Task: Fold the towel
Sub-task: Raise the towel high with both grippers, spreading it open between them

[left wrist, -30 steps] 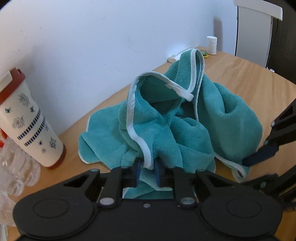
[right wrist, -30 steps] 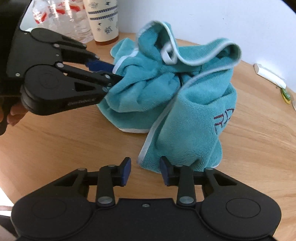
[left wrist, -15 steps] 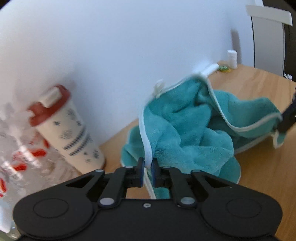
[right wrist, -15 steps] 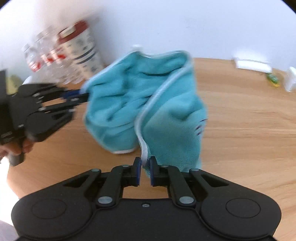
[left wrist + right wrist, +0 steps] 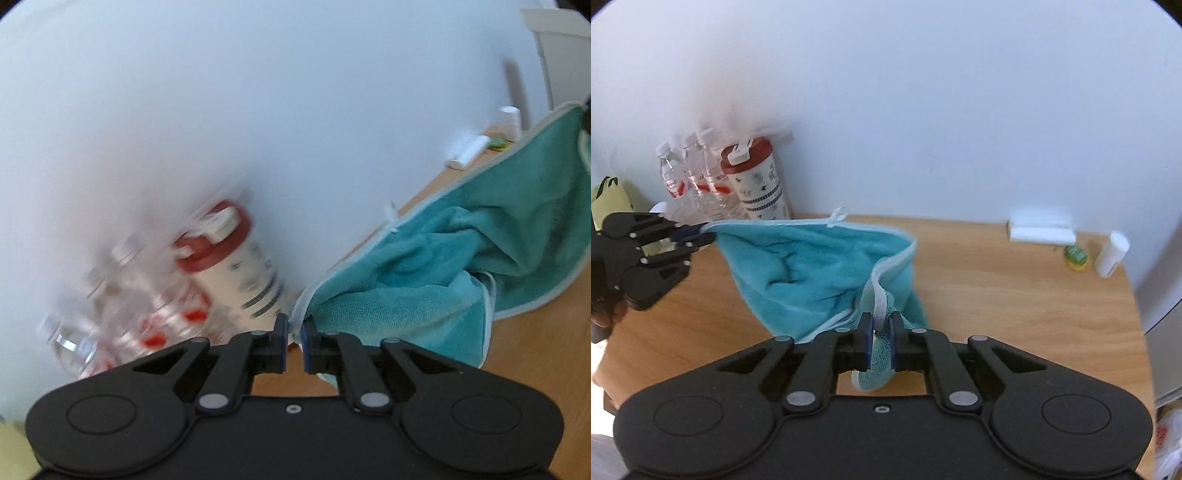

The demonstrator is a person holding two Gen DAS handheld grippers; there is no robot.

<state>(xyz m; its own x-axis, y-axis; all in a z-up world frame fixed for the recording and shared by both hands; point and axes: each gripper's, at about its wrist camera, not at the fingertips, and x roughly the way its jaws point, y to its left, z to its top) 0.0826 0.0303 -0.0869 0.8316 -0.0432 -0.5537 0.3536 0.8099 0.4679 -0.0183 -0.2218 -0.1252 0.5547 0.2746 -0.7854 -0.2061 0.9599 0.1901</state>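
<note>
Wooden table (image 5: 997, 288) meets white wall (image 5: 923, 110), bottles (image 5: 690, 173) behind

The left gripper (image 5: 294, 326) has its jaws pinched on the white hem of the towel (image 5: 424, 280), which trails off to their right. The right gripper (image 5: 878, 325) points steeply down, jaws clamped on another hemmed corner; cloth bunches between and behind the pads.

Bright, even daylight, soft shadows. Left wrist view smears badly: the bottles (image 5: 122, 306) streak against the wall (image 5: 258, 110). Right wrist view sharper; fisheye bends the edges.
</note>
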